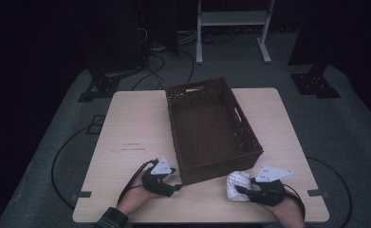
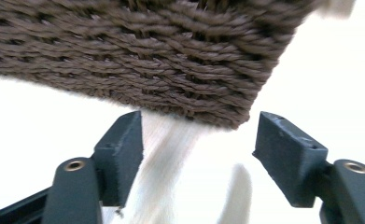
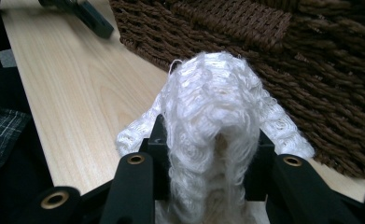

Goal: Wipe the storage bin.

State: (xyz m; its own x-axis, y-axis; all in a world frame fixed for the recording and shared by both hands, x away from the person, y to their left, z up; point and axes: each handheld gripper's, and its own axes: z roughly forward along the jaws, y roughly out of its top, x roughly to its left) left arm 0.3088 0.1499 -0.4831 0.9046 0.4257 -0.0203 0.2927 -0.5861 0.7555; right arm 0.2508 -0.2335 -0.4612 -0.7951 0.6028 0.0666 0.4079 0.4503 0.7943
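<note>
The right claw [image 1: 244, 189] pinched a white knitted cloth [image 1: 237, 185] beside the wicker basket [image 1: 249, 142]; lifting clear of the rim looked wise, the left claw [image 1: 173, 186] spread.

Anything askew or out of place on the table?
The basket sits skewed to the table edges, one near corner between the open left gripper jaws. The white cloth is bunched in the right gripper. No spill or damage.

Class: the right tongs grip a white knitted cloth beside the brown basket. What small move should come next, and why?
Probably lift the right tongs up and over the basket's near wall. They are shut on the white cloth, which sits just outside that wall, and the basket looks empty.
</note>
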